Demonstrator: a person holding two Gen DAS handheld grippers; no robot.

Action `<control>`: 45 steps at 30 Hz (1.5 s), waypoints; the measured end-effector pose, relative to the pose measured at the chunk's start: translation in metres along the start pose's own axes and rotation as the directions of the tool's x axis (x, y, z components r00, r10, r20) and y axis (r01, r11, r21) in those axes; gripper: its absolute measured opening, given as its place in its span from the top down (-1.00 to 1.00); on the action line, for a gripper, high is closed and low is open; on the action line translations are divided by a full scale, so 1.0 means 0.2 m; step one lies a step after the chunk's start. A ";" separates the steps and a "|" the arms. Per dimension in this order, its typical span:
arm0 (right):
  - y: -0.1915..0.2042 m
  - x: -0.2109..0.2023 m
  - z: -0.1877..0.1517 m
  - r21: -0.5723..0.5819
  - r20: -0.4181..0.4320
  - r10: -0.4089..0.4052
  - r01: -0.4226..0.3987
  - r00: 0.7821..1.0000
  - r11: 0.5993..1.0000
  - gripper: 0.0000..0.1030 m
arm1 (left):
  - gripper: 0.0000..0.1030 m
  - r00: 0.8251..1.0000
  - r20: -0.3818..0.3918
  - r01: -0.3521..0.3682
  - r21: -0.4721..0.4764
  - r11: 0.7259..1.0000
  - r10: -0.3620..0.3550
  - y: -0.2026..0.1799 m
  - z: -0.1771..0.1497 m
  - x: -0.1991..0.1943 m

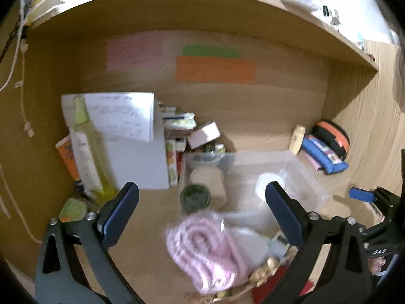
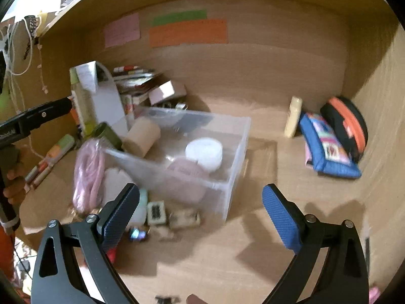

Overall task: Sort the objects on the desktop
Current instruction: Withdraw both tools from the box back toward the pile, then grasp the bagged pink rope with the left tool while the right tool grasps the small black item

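A clear plastic bin (image 2: pixel 235 152) stands on the wooden desk. It holds a white round container (image 2: pixel 205 152) and a pinkish flat item. A tan roll (image 2: pixel 143 136) and a dark green jar (image 2: pixel 106 133) lean at its left end. A bagged pink coiled cable (image 1: pixel 205 250) lies in front of the bin, with small boxes (image 2: pixel 157 211) beside it. My left gripper (image 1: pixel 202 210) hangs open above the cable and holds nothing. My right gripper (image 2: pixel 201 215) is open over the bin's near corner and also holds nothing. One of its blue fingers (image 1: pixel 362 194) shows at the right edge of the left wrist view.
A blue pouch (image 2: pixel 326 147), a black and orange case (image 2: pixel 346 124) and a cream tube (image 2: pixel 293 120) lie in the back right corner. A white box (image 1: pixel 136 157), a yellow-green bottle (image 1: pixel 88 147) and stacked books stand at the left. Markers (image 2: pixel 50 157) lie nearby.
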State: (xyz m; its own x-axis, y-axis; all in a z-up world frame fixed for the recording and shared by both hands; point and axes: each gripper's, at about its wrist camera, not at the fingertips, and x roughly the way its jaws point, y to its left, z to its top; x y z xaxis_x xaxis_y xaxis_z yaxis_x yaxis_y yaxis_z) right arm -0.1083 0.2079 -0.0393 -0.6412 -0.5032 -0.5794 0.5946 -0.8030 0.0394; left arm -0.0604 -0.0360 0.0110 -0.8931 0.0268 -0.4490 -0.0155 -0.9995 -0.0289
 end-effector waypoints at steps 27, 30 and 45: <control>0.05 -0.11 -0.51 -0.007 -0.158 0.090 -0.092 0.983 0.996 -0.37 | -0.96 0.938 -0.329 0.044 -0.191 0.981 -0.106 0.05 -0.37 0.31; 0.07 -0.10 -0.52 -0.015 -0.164 0.100 -0.103 0.981 0.995 -0.19 | -0.96 0.932 -0.350 0.023 -0.203 0.979 -0.095 0.04 -0.38 0.36; 0.15 -0.05 -0.51 -0.075 -0.187 0.108 -0.123 0.976 0.990 0.67 | -0.54 0.919 -0.365 0.047 -0.276 0.960 -0.149 0.04 -0.39 0.48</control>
State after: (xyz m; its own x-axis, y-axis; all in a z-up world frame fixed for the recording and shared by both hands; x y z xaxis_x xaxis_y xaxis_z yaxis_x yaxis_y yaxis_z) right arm -0.0347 0.2200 -0.1156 -0.4714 -0.5181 -0.7137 0.7038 -0.7087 0.0496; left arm -0.1114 -0.0403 -0.1027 -0.6547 0.1807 -0.7340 0.0674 -0.9531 -0.2949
